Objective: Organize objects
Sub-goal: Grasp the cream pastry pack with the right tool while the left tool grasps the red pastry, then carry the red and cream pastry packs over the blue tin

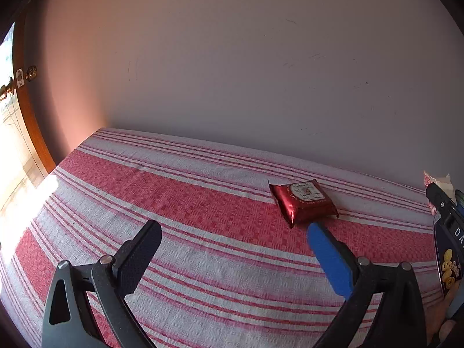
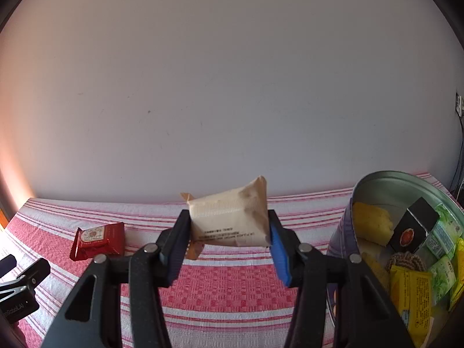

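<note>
My right gripper (image 2: 229,226) is shut on a cream snack packet (image 2: 232,220) and holds it above the striped cloth. A round metal tin (image 2: 377,179) stands just to its right, holding several snack packets and a black box (image 2: 411,229). A red foil packet (image 1: 303,201) lies on the cloth; it also shows in the right wrist view (image 2: 98,240). My left gripper (image 1: 235,236) is open and empty, its blue finger (image 1: 327,258) just short of the red packet.
A red and white striped cloth (image 1: 174,191) covers the table, which ends at a plain wall (image 1: 232,72). A wooden window frame (image 1: 32,121) is at the far left. The tin's dark side (image 1: 448,255) shows at the right edge of the left wrist view.
</note>
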Available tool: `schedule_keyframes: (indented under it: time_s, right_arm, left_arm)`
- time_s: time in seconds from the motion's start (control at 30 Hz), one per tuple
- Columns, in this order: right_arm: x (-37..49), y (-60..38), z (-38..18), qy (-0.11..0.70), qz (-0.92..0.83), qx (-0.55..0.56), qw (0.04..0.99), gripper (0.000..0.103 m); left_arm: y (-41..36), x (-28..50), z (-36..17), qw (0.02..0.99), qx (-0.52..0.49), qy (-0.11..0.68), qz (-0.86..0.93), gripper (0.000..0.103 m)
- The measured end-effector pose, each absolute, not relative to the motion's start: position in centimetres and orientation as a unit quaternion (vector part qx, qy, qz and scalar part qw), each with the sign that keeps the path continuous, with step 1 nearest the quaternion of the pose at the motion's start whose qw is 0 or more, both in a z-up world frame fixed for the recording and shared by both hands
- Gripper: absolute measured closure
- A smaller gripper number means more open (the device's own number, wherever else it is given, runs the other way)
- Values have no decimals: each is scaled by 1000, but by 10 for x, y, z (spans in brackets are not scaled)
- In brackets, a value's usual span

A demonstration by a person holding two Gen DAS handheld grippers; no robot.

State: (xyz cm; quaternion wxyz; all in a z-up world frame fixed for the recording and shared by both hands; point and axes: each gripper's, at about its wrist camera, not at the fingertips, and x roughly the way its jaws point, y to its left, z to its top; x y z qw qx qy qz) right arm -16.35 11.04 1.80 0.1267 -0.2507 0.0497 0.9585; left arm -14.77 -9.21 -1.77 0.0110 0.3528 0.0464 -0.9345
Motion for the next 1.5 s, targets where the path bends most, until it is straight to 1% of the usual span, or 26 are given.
schedule_keyframes:
  time_s: [0.13, 0.3, 0.43, 0.47, 0.5, 0.57, 0.6, 0.67, 0.7, 0.8, 1.1, 1.2, 1.33, 1.5]
  right_arm:
    - [-167, 120, 18, 67, 956, -260, 121, 51]
    - [-171, 128, 20, 78, 953, -266, 119, 51]
    - [-175, 126, 20, 76, 952, -272, 118, 51]
    - [-175, 126, 20, 75, 952, -274, 117, 51]
    - [-176, 126, 21, 73, 952, -275, 116, 51]
    - [-176, 125, 22, 69, 952, -275, 115, 51]
    - [-176, 125, 23, 68, 953, -273, 116, 51]
    - [-174, 125, 25, 64, 954, -268, 118, 51]
    - [-173, 124, 27, 61, 955, -266, 118, 51]
    - [-172, 123, 30, 57, 957, -261, 116, 51]
    - [-155, 127, 45, 62, 968, -204, 129, 51]
    - [-153, 120, 47, 50, 970, -200, 132, 51]
    - [-146, 120, 53, 43, 970, -201, 131, 51]
    - [-120, 111, 56, 31, 972, -194, 128, 51]
  left_arm:
    - [-63, -182, -21, -6, 372, 75, -925, 1]
    - [-33, -217, -30, 8, 392, 47, -919, 1]
    - [-30, -236, -43, 6, 439, 55, -897, 2]
    - [-29, -236, -42, 6, 436, 51, -899, 2]
    - [-29, -236, -42, 8, 436, 50, -899, 5]
    - [-32, -234, -40, 20, 431, 46, -901, 19]
    - [-34, -232, -38, 25, 426, 45, -903, 37]
    - [-40, -229, -36, 7, 421, 61, -905, 40]
    - [-43, -227, -35, 4, 418, 68, -906, 44]
    - [-47, -219, -32, 6, 412, 70, -909, 44]
    - [-43, -167, 0, 53, 313, 2, -948, 44]
    - [-47, -136, 5, 54, 298, 3, -953, 44]
    - [-48, -116, 9, 53, 293, 1, -954, 44]
    - [-28, -91, 4, 54, 292, 2, -955, 44]
